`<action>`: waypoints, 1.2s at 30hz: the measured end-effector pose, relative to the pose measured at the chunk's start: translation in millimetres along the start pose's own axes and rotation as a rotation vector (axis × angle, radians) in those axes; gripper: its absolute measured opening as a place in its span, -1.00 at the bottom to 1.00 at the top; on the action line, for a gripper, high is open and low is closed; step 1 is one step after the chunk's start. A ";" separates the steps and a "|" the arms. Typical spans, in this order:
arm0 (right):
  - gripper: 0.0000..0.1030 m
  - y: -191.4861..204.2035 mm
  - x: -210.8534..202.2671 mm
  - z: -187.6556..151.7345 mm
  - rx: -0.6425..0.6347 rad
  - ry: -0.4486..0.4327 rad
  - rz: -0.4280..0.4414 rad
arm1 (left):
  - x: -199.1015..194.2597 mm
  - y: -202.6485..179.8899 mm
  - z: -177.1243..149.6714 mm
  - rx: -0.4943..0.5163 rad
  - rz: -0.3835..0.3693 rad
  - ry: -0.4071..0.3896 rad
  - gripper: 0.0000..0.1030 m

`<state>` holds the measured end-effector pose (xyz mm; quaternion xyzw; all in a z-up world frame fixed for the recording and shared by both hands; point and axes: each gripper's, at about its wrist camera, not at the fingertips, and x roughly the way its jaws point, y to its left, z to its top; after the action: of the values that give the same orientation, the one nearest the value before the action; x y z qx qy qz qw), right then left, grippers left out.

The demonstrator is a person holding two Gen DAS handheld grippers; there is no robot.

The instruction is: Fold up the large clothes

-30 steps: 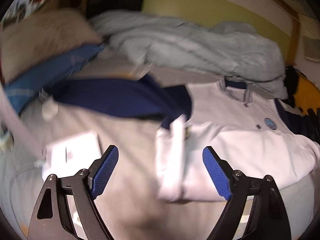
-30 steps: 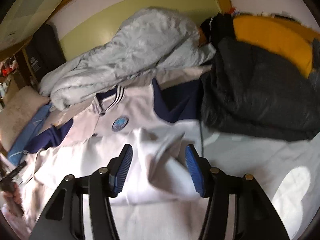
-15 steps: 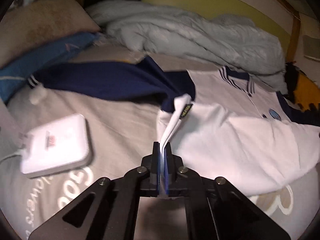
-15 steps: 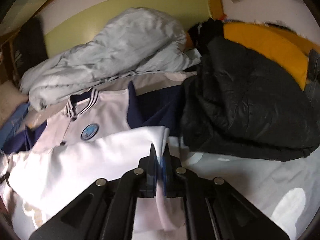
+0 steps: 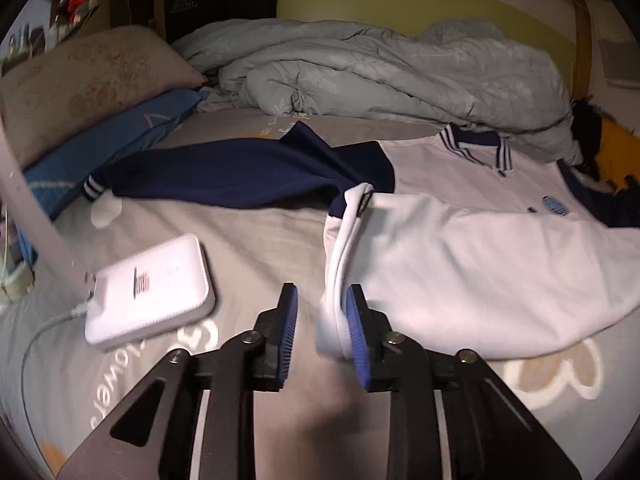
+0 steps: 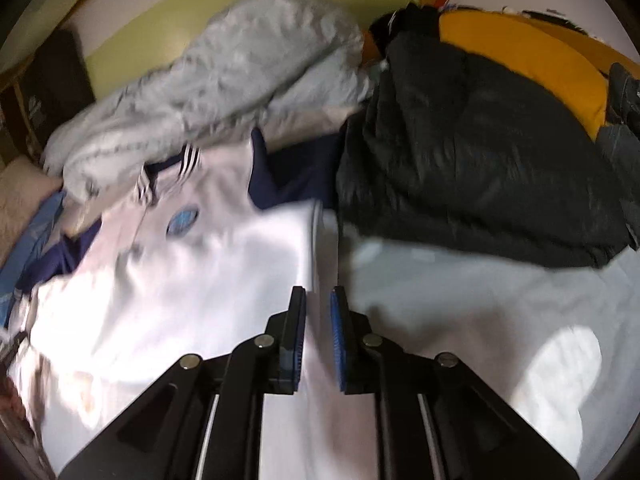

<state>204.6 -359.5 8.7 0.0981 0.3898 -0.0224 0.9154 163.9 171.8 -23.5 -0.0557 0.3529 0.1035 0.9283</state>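
A white jacket with navy sleeves and a striped collar lies on the grey bed sheet, its lower half folded up over the chest. My left gripper is open, the jacket's folded left edge hanging against its right pad. In the right wrist view the jacket fills the left half. My right gripper is slightly open, with the jacket's right edge running between its pads.
A white power bank with a cable lies left of the left gripper. A crumpled pale duvet and pillows line the back. A black puffer coat and an orange garment lie to the right.
Both grippers were shut on the jacket's hem corners half a second ago and have now opened, letting the fabric go. A second ago they were open around the hem.
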 end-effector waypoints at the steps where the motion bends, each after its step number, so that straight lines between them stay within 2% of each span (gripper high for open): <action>1: -0.72 1.6 -2.1 -7.4 -0.015 0.013 0.003 | -2.9 2.1 -2.5 -0.016 -0.008 0.015 -0.35; 3: -0.41 4.0 -0.2 -18.3 -0.026 0.042 -0.003 | -4.4 4.1 -8.1 -0.032 -0.013 0.040 -0.20; 6: -0.39 9.9 12.2 -29.6 -0.050 0.105 -0.008 | 2.3 2.9 -16.1 -0.028 -0.039 0.082 -0.14; 8: -0.39 14.5 23.8 -31.3 -0.076 0.134 -0.047 | 12.7 -2.8 -21.0 -0.014 -0.022 0.096 -0.14; 9: -0.63 14.9 29.7 -31.4 -0.082 0.131 -0.077 | 19.5 -5.8 -23.2 -0.009 0.003 0.109 -0.32; 10: -0.86 14.1 33.0 -31.6 -0.087 0.123 -0.110 | 26.4 -6.9 -25.1 -0.010 0.037 0.122 -0.80; 12: -0.88 8.9 34.2 -30.9 -0.095 0.073 -0.211 | 27.6 -3.0 -24.1 -0.041 0.066 0.113 -0.87; 13: -0.88 4.8 30.6 -29.3 -0.090 0.049 -0.234 | 22.6 -0.8 -21.7 -0.048 0.126 0.087 -0.89; 14: -0.88 0.8 25.9 -27.8 -0.082 0.038 -0.218 | 17.1 0.7 -19.6 -0.042 0.166 0.061 -0.97; 16: -0.88 -3.1 15.6 -23.5 -0.072 0.016 -0.198 | 3.0 6.2 -14.9 0.001 0.386 -0.026 -0.99; 17: -0.88 -2.0 13.7 -23.0 -0.078 0.015 -0.203 | -2.8 13.0 -12.7 0.007 0.430 -0.051 -0.99; 18: -0.88 -0.2 14.3 -23.3 -0.083 0.019 -0.214 | -7.6 22.8 -10.6 -0.026 0.360 -0.041 -0.99; 20: -0.78 5.3 14.3 -25.3 -0.087 0.017 -0.264 | -18.2 36.6 -10.1 -0.117 0.148 -0.012 -0.99; 21: -0.74 8.2 11.1 -26.8 -0.088 0.001 -0.284 | -25.3 36.2 -11.9 -0.134 0.106 -0.024 -0.99; 24: -0.74 13.6 -5.2 -30.0 -0.090 -0.049 -0.300 | -38.0 18.0 -16.8 -0.080 0.062 -0.044 -0.99; 25: -0.71 11.9 -12.5 -31.7 -0.084 -0.062 -0.289 | -40.4 10.1 -18.3 -0.065 0.021 -0.045 -0.99; 27: -0.60 11.7 -25.1 -36.0 -0.056 -0.085 -0.225 | -43.5 -5.0 -20.1 -0.042 -0.043 -0.047 -0.99; 29: -0.46 14.1 -31.9 -41.7 -0.040 -0.093 -0.155 | -44.6 -19.5 -20.9 -0.018 -0.076 -0.050 -0.89; 31: -0.35 22.0 -37.3 -50.3 -0.038 -0.121 -0.096 | -45.3 -34.3 -24.4 -0.001 -0.116 -0.056 -0.54; 34: -0.04 46.4 -36.3 -58.9 -0.091 -0.190 -0.076 | -50.9 -51.4 -33.3 0.014 -0.146 -0.103 -0.07; 35: 0.17 56.4 -37.3 -62.8 -0.112 -0.225 -0.082 | -52.6 -57.8 -36.2 0.025 -0.152 -0.124 -0.01; 36: 0.46 62.6 -39.4 -65.9 -0.125 -0.258 -0.081 | -54.8 -64.4 -39.7 0.041 -0.159 -0.146 0.14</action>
<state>137.8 -286.5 2.5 0.0213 0.2731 -0.0475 0.9606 113.2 93.8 -14.6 -0.0566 0.2806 0.0263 0.9578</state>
